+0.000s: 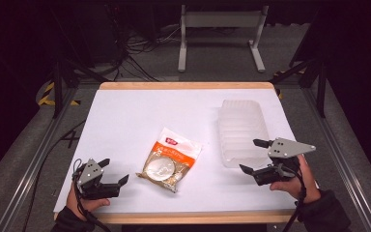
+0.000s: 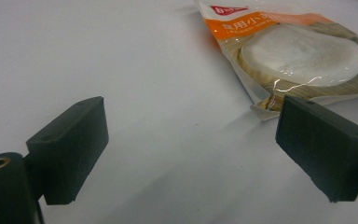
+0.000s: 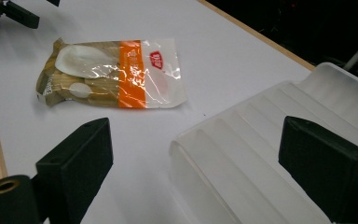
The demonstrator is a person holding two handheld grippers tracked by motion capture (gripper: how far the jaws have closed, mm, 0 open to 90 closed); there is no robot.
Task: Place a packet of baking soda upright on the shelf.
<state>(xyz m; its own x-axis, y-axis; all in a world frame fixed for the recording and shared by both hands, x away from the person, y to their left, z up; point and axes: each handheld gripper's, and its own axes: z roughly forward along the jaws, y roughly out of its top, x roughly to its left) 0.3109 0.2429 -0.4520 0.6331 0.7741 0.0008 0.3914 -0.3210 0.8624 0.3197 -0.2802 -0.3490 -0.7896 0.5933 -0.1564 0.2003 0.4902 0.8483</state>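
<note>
the left gripper point(image 1: 110, 175), jaws wide and empty, sits just left of the orange-and-clear plastic snack bag point(image 1: 169, 160). the right gripper point(image 1: 257, 155), also wide, hangs over the translucent ribbed plastic tray point(image 1: 241, 123), right of the bag. the bag looks light, crinkly and slippery; its flat sealed edge seems best to pinch.

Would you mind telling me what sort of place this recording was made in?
Probably a lab or recording workspace rather than a home: a white-topped table stands on grey carpet in a dark room, cables trail across the floor behind it, and metal frame rails run along its sides.
</note>
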